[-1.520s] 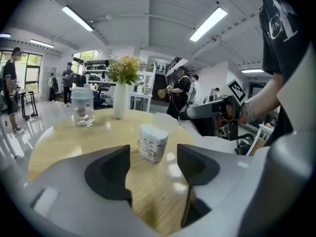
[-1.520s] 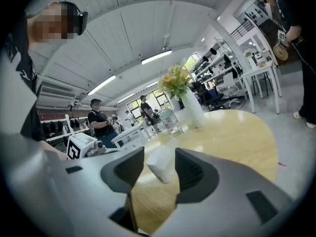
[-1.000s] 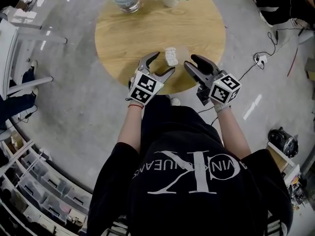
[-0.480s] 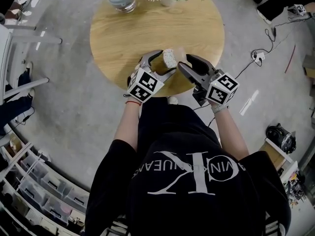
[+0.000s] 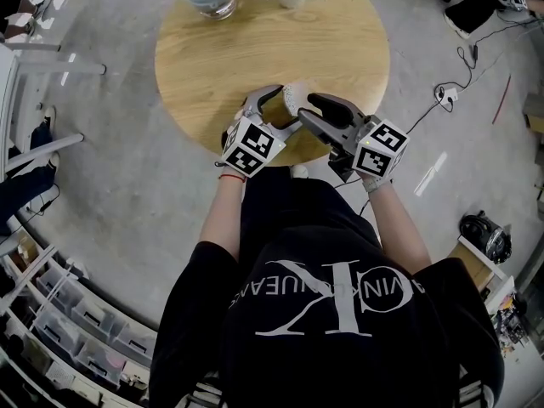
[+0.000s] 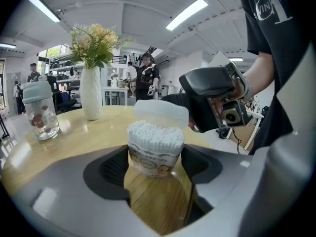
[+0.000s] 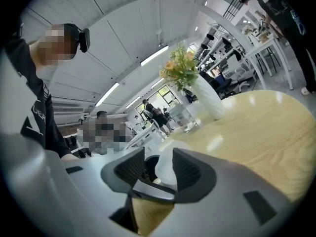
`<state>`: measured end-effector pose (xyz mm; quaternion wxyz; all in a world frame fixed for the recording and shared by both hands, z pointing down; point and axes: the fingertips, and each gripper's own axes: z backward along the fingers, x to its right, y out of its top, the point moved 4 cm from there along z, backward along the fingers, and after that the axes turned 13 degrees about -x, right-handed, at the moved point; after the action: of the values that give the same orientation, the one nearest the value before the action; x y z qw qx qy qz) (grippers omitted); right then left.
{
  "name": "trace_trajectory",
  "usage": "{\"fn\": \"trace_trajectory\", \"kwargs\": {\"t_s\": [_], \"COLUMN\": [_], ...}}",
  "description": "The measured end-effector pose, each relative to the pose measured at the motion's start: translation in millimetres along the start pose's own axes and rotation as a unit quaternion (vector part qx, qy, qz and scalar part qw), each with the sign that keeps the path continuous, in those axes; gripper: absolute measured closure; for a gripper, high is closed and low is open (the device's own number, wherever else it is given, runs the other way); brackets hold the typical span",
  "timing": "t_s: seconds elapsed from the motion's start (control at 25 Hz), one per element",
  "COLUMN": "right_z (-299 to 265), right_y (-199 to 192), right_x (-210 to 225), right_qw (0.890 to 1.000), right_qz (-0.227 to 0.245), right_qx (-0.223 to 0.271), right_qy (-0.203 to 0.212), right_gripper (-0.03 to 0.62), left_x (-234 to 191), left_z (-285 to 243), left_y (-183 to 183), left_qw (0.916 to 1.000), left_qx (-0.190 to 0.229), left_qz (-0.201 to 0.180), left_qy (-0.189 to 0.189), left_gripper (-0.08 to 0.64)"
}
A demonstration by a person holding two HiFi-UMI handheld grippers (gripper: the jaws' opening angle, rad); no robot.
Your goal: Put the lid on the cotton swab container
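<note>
Your left claw (image 6: 155, 160) stands wide, with the container (image 6: 155, 151) upright between its jaws on the counter (image 5: 255, 49), close to the near edge. As far as the left gripper view shows, neither pad presses on it, so nothing braces it. Your right claw (image 7: 160, 172) is narrow and clamped on the lid (image 6: 160, 113), which hangs just above the swab heads and a little to the far side of them. I cannot tell whether the lid touches them yet.

The main risk is that loose container. If you push the lid down off-centre, the rim is likely to catch one wall and shove or tip the container. It could go toward the counter edge, and the packed swabs could spill. Closing the left claw lightly on it first would probably prevent that.

The swabs fill the container to the top. A lid that comes down tilted may ride on the heads and never seat, or may bend a few under the rim.

You also appear to hold the lid by one side. Downward force there could make it pivot in the pads or slip out.

The two claws are very near each other, so a sideways correction could knock the right one into a left jaw.
</note>
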<state>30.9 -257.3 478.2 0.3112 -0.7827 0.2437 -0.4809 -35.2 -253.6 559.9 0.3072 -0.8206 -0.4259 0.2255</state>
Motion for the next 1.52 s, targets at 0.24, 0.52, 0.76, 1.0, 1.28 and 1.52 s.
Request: {"fn": "trace_trajectory", "kwargs": {"t_s": [0.24,0.52,0.76,1.0,1.28,1.52], "right_z": [-14.6,-24.6,-30.6,-33.6,-37.1,-36.3], "right_y": [-2.1,-2.8,-2.8,-2.8,-1.4,-1.4], "right_x": [-0.9,3.6,0.3,1.1,-1.5,-1.6], "right_qw": [1.000,0.996,0.980,0.970,0.960,0.960], "right_qz": [-0.003,0.040,0.121,0.153,0.174,0.173], "right_qx": [-0.017,-0.066,-0.127,-0.158,-0.189,-0.190], "right_qy": [-0.001,-0.052,-0.093,-0.105,-0.115,-0.115], "right_gripper": [0.431,0.515,0.555,0.574,0.577,0.577], "left_x": [-1.2,-1.1,-1.0,-1.6,-1.3,-0.4], "left_z": [-1.0,-0.9,-0.5,-1.4,-0.3,0.1], "left_y": [-0.3,-0.9,-0.4,-1.4,-0.7,-0.6], "left_qw": [1.0000,1.0000,1.0000,1.0000,1.0000,1.0000], "left_qx": [0.001,0.000,0.002,-0.001,-0.004,0.000], "left_qz": [0.002,0.002,0.003,0.005,0.004,0.010], "left_qy": [0.001,0.001,0.001,0.002,0.002,0.003], "left_gripper": [0.224,0.224,0.224,0.223,0.223,0.222]}}
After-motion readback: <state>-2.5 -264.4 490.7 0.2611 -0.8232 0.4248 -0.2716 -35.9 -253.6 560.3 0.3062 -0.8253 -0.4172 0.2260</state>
